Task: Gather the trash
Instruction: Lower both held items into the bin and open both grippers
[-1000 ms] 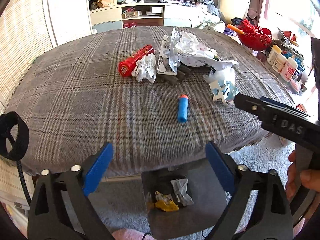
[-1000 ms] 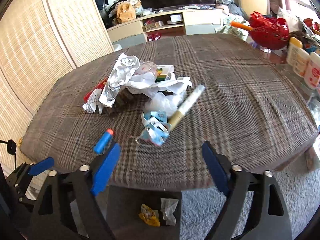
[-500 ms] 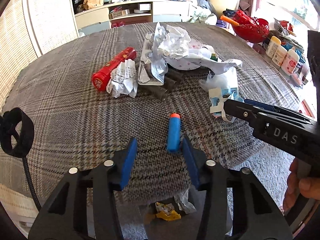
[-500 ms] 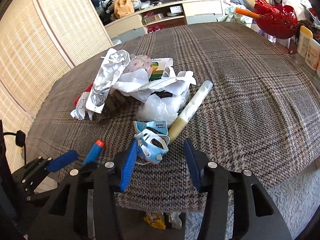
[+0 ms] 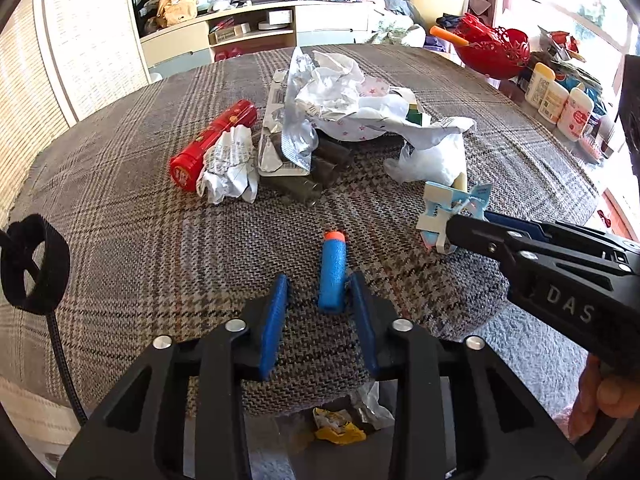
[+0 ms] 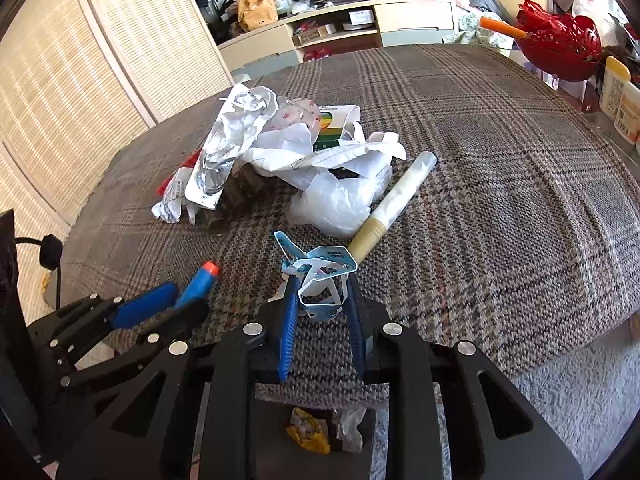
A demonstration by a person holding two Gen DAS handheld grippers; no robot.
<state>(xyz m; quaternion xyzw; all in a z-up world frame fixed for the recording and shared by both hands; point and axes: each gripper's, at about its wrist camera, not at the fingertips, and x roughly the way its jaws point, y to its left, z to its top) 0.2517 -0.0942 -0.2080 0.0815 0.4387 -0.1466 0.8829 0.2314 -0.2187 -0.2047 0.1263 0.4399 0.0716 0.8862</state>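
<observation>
A blue foam dart with an orange tip [image 5: 333, 270] lies on the plaid tablecloth [image 5: 120, 216]. My left gripper [image 5: 320, 286] is open with its blue pads on either side of the dart's near end; the right pad is close to it. My right gripper [image 6: 321, 290] is open around a crumpled blue-and-white paper carton [image 6: 320, 280], which also shows in the left wrist view [image 5: 448, 208]. A pile of crumpled paper and foil [image 5: 340, 100], a red tube [image 5: 212, 140], a white plastic bag [image 6: 340, 200] and a cream tube [image 6: 394, 210] lie further back.
A dark bin with a yellow wrapper and crumpled plastic [image 5: 340, 428] stands on the floor below the table's near edge, also in the right wrist view [image 6: 312, 434]. A red basket [image 5: 496, 52] and white bottles [image 5: 560, 100] stand at the right.
Both grippers moved forward over the table and narrowed. The left one now straddles the foam dart; the right one now straddles the paper carton.
</observation>
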